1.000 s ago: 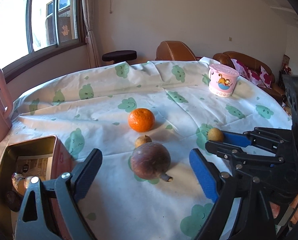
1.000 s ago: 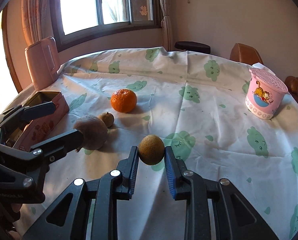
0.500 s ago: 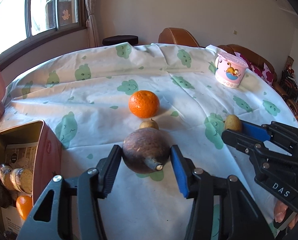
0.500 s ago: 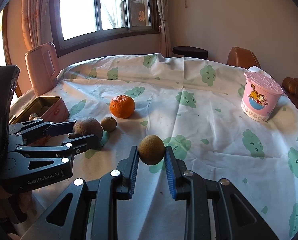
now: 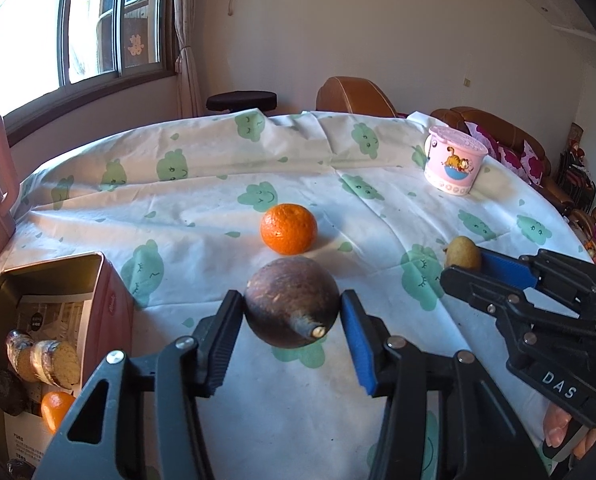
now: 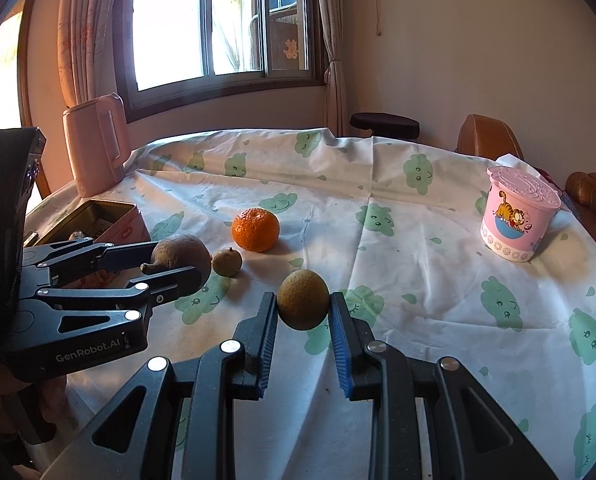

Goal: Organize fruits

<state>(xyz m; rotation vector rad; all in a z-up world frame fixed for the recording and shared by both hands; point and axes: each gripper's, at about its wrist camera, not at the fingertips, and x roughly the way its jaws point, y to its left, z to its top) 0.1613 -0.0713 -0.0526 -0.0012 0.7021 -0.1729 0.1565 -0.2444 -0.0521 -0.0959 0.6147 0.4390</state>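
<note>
"DAS" stands on the right tool (image 5: 473, 266) body and "GenRobot.AI" on the left tool (image 6: 170, 266) body.

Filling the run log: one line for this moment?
left gripper: shut on brown fruit | right gripper: shut on yellow fruit | orange: on table

At the left frame edge, the pink tin (image 5: 110, 312) is cut off; the small brown fruit (image 6: 226, 262) is hidden in the left wrist view.

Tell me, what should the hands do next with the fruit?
Probably carry the big brown fruit, gripped by the left hand-held gripper, over to the open tin, since an orange already lies inside. The right hand-held gripper holds a small yellowish fruit.
</note>
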